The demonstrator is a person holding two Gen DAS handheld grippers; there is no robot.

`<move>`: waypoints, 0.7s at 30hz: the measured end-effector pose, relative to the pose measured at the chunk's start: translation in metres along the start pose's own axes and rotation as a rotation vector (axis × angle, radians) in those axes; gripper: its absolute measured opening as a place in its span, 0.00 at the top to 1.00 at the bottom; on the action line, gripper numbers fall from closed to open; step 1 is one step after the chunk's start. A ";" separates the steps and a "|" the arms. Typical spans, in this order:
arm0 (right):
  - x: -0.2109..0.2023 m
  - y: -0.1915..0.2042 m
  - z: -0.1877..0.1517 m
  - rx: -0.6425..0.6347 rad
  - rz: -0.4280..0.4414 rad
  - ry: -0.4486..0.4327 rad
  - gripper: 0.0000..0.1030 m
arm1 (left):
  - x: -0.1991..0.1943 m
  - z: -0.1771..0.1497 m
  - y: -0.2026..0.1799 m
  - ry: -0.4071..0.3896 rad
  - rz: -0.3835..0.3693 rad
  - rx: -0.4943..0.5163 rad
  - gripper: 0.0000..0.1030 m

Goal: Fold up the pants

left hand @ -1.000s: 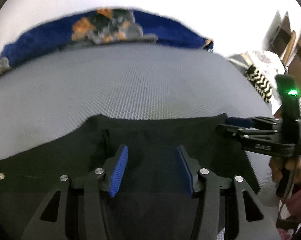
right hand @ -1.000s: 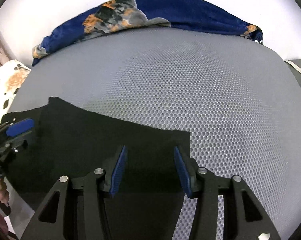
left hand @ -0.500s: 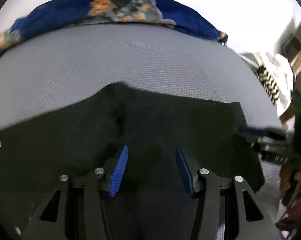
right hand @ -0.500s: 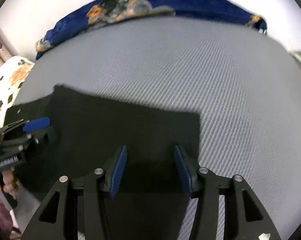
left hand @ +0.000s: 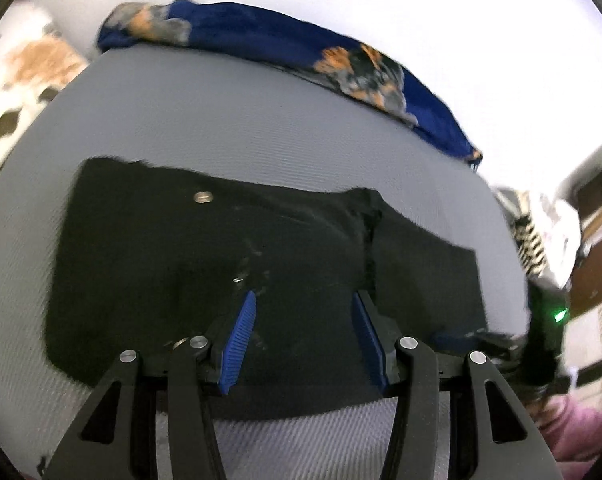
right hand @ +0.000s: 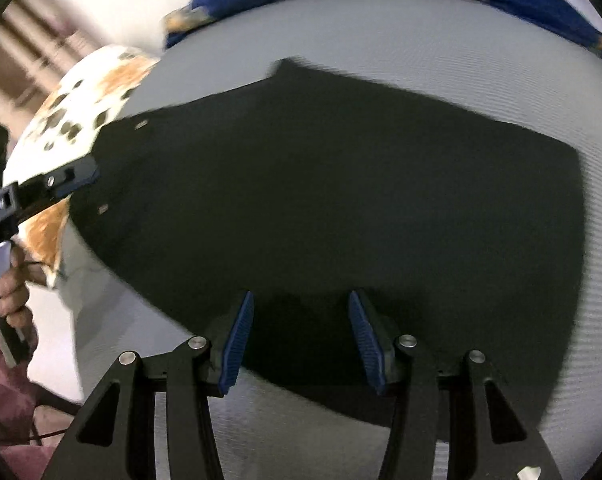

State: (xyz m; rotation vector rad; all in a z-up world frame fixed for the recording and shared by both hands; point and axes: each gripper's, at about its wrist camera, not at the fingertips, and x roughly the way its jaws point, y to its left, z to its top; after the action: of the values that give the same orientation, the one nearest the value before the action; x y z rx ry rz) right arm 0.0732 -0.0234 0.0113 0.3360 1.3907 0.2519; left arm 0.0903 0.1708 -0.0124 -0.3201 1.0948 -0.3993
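Note:
Black pants lie folded flat on the grey mesh bed surface; they also fill the middle of the right wrist view. A metal button shows near their far left edge. My left gripper is open and empty above the pants' near edge. My right gripper is open and empty above the near edge too. The left gripper shows at the left of the right wrist view, at the pants' left edge. The right gripper shows blurred at the right of the left wrist view.
A blue patterned blanket lies along the far edge of the bed. A white and orange spotted pillow sits at the left. Wooden furniture and a black and white striped cloth stand off the bed's right side.
Both grippers have pulled back and up from the pants, staying open. More of the folded pants now shows in both views. The left view has swung left.

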 end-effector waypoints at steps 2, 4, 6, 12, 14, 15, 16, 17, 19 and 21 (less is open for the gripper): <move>0.009 0.020 0.001 -0.027 0.037 0.017 0.53 | -0.018 -0.003 0.018 -0.016 -0.010 -0.030 0.51; 0.018 0.039 0.003 -0.047 0.076 0.037 0.53 | -0.031 -0.007 0.032 -0.022 -0.010 -0.053 0.51; 0.024 0.056 0.005 -0.101 0.067 0.041 0.53 | -0.041 -0.012 0.048 -0.024 -0.035 -0.095 0.51; 0.019 0.065 0.018 -0.109 0.083 0.038 0.43 | -0.055 -0.034 0.102 0.011 -0.091 -0.236 0.51; 0.013 0.062 0.022 -0.095 0.073 0.023 0.41 | -0.054 -0.040 0.115 0.024 -0.117 -0.264 0.51; 0.010 0.059 0.025 -0.085 0.069 0.014 0.40 | -0.051 -0.042 0.121 0.033 -0.137 -0.278 0.51; 0.006 0.056 0.025 -0.078 0.064 0.008 0.38 | -0.047 -0.044 0.127 0.042 -0.158 -0.294 0.51; 0.004 0.053 0.027 -0.066 0.045 0.004 0.37 | -0.043 -0.046 0.131 0.051 -0.173 -0.311 0.51; 0.000 0.047 0.027 -0.053 0.027 0.001 0.37 | -0.033 -0.049 0.141 0.074 -0.216 -0.353 0.51; 0.000 0.039 0.027 -0.034 0.004 0.007 0.37 | -0.028 -0.051 0.148 0.066 -0.230 -0.380 0.51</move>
State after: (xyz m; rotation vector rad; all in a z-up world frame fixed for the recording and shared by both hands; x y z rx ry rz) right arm 0.1003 0.0103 0.0296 0.3099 1.3911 0.2801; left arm 0.0562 0.3123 -0.0773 -0.7787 1.2015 -0.4056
